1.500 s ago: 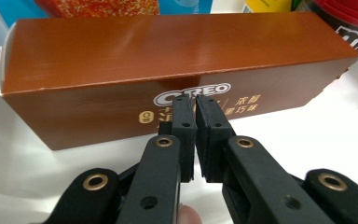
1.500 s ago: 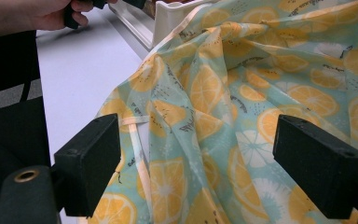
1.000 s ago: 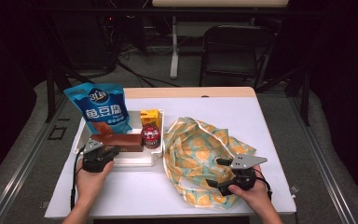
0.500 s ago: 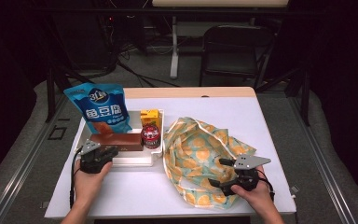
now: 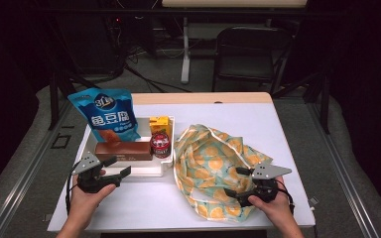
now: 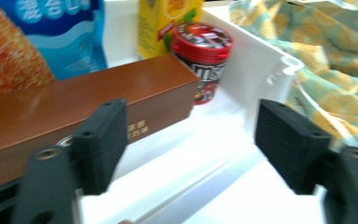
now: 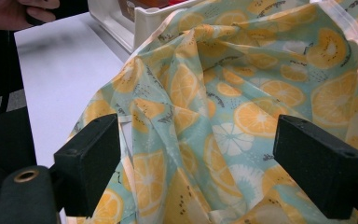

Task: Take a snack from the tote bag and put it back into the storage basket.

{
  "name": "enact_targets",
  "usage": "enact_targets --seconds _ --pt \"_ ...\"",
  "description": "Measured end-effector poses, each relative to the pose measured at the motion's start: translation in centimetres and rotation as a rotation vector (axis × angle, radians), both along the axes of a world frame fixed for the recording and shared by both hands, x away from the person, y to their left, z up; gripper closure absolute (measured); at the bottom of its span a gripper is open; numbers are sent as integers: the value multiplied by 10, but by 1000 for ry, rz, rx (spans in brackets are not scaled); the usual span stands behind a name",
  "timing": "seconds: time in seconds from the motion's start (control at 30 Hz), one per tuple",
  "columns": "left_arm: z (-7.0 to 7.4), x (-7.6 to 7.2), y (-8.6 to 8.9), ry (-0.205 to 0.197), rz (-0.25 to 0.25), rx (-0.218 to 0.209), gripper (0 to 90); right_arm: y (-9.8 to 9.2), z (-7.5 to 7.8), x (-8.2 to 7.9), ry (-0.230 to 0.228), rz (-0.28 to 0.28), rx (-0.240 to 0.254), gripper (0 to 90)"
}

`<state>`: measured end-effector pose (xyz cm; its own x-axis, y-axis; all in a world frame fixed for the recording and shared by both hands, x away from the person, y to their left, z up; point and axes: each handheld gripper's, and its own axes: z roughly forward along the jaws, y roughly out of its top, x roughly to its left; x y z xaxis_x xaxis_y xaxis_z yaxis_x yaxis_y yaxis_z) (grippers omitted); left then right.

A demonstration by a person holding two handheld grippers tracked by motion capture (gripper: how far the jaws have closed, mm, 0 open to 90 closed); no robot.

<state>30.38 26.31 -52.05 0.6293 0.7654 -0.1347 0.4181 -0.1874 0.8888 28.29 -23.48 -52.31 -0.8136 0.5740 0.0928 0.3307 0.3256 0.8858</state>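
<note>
A white tray (image 5: pixel 149 171) at the table's left holds a blue snack bag (image 5: pixel 106 116), a yellow juice carton (image 5: pixel 159 126), a red round tin (image 5: pixel 160 144) and a long brown box (image 5: pixel 124 150). My left gripper (image 5: pixel 119 166) hovers at the tray's near edge. Its jaws have just been opening. In the left gripper view this gripper (image 6: pixel 191 140) stands open, with nothing between the pads, facing the brown box (image 6: pixel 74 102) and the tin (image 6: pixel 205 46). An orange-print cloth bag (image 5: pixel 213 148) lies crumpled to the right. My right gripper (image 5: pixel 234 182) stands open at its near edge, the pads off the cloth (image 7: pixel 242 93).
The white table (image 5: pixel 149 203) has bare room in front of the tray and beyond the bag. A black chair (image 5: pixel 250 49) stands behind the far edge. The other hand (image 7: pixel 18 11) and a tray wall (image 7: pixel 121 18) sit at the top left of the right gripper view.
My left gripper has drawn back a little toward the near left and its jaws have opened. The right gripper and the cloth bag have stayed put.
</note>
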Motion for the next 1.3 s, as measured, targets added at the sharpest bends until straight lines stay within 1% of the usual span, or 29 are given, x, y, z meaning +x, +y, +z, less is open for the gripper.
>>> enact_targets --seconds 0.07,0.1,0.13,0.17,0.23,0.27,0.3,0.33,0.37,0.4,0.43,0.47,0.5,0.57,0.63,0.7,0.77,0.83,0.87,0.9,0.93,0.97,1.03,1.07,1.1,1.17,1.2,1.27,1.3 --pt "2 -3 -2 -16 -17 12 149 -1 0 0 0 -7 1 148" --pt "4 -4 -3 -16 -36 16 136 -2 0 0 0 -8 4 148" --pt "4 -5 -4 -16 -44 17 100 -3 0 0 -2 -12 3 148" --pt "5 -7 -5 -17 -51 18 58 -3 0 0 0 -15 4 148" --pt "6 -9 -4 -22 -82 10 19 -5 0 -1 -1 -20 4 148" --pt "7 -10 -4 -30 -83 8 1 -6 0 -1 -2 -25 4 148" --pt "7 -12 -4 -31 -96 10 0 -7 0 -1 -1 -25 6 147" --pt "7 -13 -4 -45 -86 2 0 -9 0 -2 -4 -31 6 147" --pt "7 -14 -2 -41 -97 -12 0 -9 0 -2 -4 -33 7 146" --pt "7 -14 -2 -41 -97 -12 0 -9 0 -2 -4 -33 7 146" --pt "8 -15 1 -32 -109 -14 0 -11 0 -2 -7 -38 6 146" --pt "8 -17 4 -26 -109 -23 0 -13 1 -3 -7 -45 8 144" --pt "7 -18 6 -28 -108 -30 0 -15 1 -4 -6 -52 12 143" --pt "6 -23 11 -30 -112 -28 0 -18 1 -4 -9 -65 16 134" --pt "6 -28 17 -42 -123 -29 0 -22 2 -5 -11 -76 18 102" --pt "5 -32 24 -53 -119 -35 0 -24 2 -6 -15 -91 19 49" --pt "5 -34 31 -46 -117 -39 0 -26 3 -6 -16 -101 16 7" --pt "5 -37 36 -43 -108 -53 0 -27 4 -7 -25 -124 10 0" --pt "5 -37 36 -43 -108 -53 0 -27 4 -7 -28 -139 4 0" --pt "5 -37 38 -46 -107 -59 0 -27 4 -7 -28 -139 4 0" --pt "5 -38 37 -55 -88 -67 0 -29 5 -7 -24 -163 -1 0" --pt "5 -38 36 -48 -109 -74 0 -30 5 -8 -24 -171 1 0" --pt "5 -39 36 -47 -116 -65 0 -34 5 -8 -29 -180 -4 0" --pt "5 -40 34 -56 -109 -62 0 -34 5 -8 -29 -180 -4 0" --pt "4 -39 34 -50 -132 -48 0 -38 5 -9 -30 -199 2 0" --pt "4 -39 34 -48 -134 -47 0 -41 5 -9 -31 -207 3 0" --pt "3 -38 36 -47 -141 -48 0 -47 5 -10 -31 -223 7 0" --pt "3 -38 37 -50 -146 -45 0 -51 4 -10 -29 -234 10 0" --pt "3 -39 38 -59 -133 -46 0 -54 5 -10 -30 -243 12 0"
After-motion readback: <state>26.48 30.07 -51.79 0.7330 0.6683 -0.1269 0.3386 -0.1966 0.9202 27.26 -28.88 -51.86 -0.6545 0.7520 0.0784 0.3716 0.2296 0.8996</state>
